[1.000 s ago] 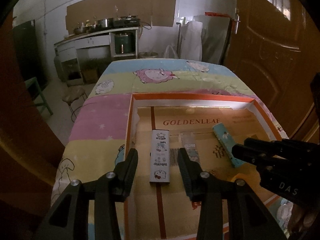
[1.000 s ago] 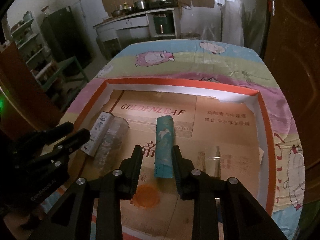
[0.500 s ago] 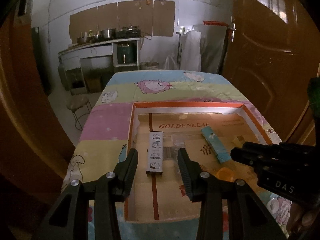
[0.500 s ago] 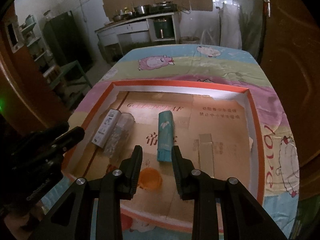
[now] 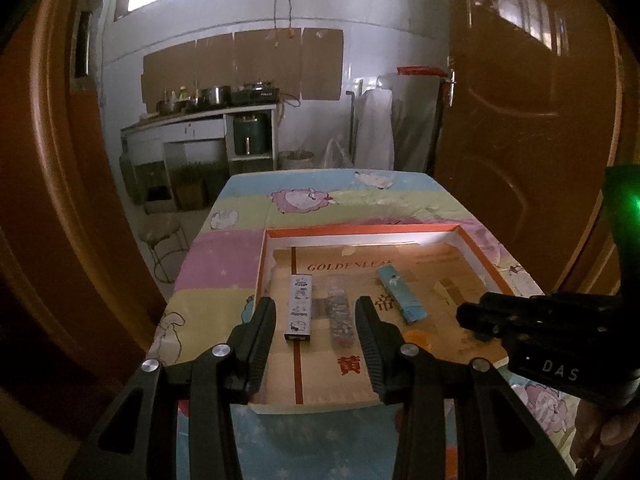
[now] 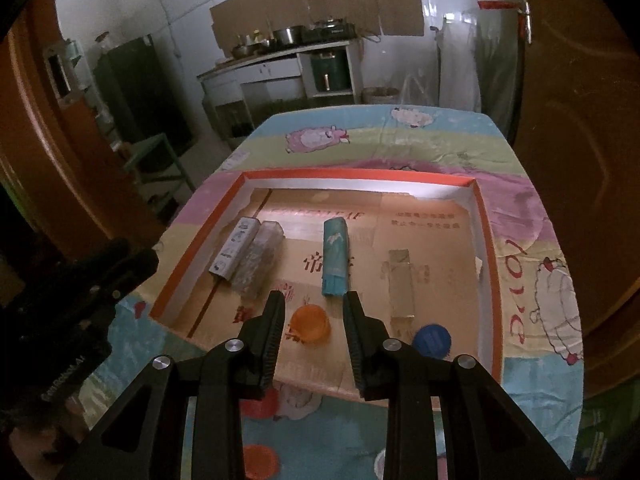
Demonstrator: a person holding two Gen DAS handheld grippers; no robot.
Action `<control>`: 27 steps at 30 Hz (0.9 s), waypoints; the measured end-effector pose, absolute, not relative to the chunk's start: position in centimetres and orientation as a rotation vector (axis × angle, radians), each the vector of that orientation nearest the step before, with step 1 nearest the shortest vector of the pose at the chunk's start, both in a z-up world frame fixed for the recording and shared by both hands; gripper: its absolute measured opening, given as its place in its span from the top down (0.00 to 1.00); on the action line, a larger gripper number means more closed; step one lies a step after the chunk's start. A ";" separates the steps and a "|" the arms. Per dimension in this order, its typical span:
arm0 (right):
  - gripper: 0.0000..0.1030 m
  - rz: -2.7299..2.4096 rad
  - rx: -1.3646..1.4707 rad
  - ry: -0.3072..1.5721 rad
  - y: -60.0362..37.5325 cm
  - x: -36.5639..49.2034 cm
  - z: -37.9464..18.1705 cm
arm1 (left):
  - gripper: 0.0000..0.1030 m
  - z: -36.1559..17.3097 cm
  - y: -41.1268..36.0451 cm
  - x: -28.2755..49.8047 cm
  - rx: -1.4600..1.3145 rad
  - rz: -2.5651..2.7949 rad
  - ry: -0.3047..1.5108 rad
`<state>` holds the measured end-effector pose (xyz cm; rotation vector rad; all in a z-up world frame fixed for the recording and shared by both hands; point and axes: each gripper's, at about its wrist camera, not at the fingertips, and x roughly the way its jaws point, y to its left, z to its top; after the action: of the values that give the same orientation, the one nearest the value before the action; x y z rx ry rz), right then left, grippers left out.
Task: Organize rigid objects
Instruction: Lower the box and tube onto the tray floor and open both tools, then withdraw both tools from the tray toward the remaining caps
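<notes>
orange-rimmed tray (image 6: pixel 486 240) under both empty, spread tools: left tool (image 5: pixel 315 322), right tool (image 6: pixel 314 316)

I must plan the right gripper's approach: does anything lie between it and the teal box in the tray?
Yes. An orange cap lies just before the open right gripper, short of the teal box.

Right gripper (image 6: pixel 314 312) hangs empty, spread above orange cup (image 6: pixel 310 325).
</notes>
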<state>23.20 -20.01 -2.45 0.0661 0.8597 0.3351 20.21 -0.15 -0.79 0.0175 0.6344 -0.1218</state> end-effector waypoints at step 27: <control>0.69 0.340 0.110 0.787 -25.2 14.2 0.1 | 0.47 0.7 -2.1 13.3 0.026 -0.196 0.561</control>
<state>14.23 -25.20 0.14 0.1095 0.7869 0.3403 13.30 -2.07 0.73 0.0263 0.5606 -0.1964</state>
